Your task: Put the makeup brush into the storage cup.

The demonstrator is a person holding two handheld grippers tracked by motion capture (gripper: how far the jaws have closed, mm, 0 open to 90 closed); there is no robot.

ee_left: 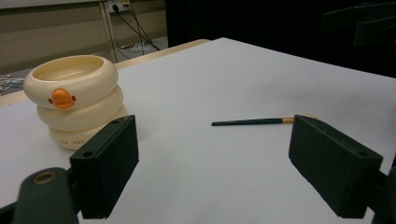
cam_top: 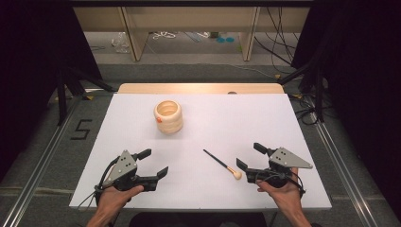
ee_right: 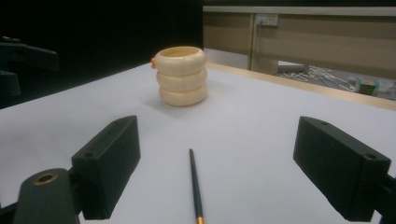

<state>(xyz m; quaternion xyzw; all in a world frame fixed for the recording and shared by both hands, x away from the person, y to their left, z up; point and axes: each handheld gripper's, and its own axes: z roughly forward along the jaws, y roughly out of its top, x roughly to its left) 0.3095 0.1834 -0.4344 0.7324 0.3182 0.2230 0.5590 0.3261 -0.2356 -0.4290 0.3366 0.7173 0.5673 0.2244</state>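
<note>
both tools rest on the white table [cam_top: 283, 118], jaws spread wide and empty. left gripper [cam_top: 153, 164] sits well short of the cream ringed cup [cam_top: 168, 116]; the makeup brush [cam_top: 222, 164] lies just beside the right gripper [cam_top: 249, 156], toward the left one.

Left hand-held gripper [cam_top: 155, 162] jaws wide apart, right hand-held gripper [cam_top: 249, 156] likewise, both low

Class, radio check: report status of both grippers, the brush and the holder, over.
Left gripper and right gripper open, empty, low over white table. Brush flat, just left of right gripper. Cream ringed pot upright, apart. Nothing between.
</note>
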